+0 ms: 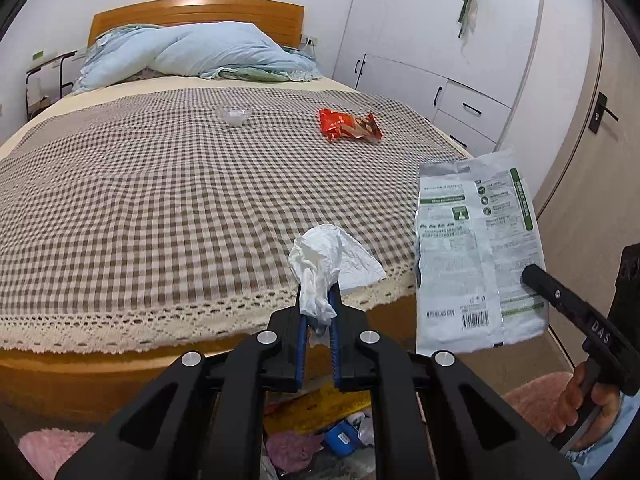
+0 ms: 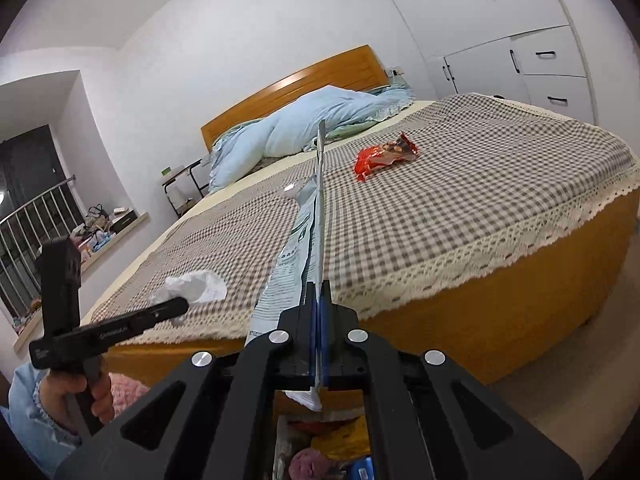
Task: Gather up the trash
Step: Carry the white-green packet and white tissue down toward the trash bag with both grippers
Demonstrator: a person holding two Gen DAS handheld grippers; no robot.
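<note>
At the foot of the bed (image 1: 160, 184), the left claw (image 1: 318, 312) is clamped shut on a crumpled white tissue (image 1: 328, 264), which sticks up above the fingertips over the lace edge of the checked bedspread (image 2: 460, 184). Just to its right, the right claw (image 2: 319, 304) is pinched fully closed on a flat silver-and-green printed wrapper (image 1: 476, 248), held upright off the bed. Farther up the bedspread lies a red snack packet (image 1: 350, 125), and to its left a small clear plastic piece (image 1: 233, 114), both well apart from the claws. Light blue bedding (image 1: 200, 54) is heaped against the wooden headboard (image 1: 196, 10).
</note>
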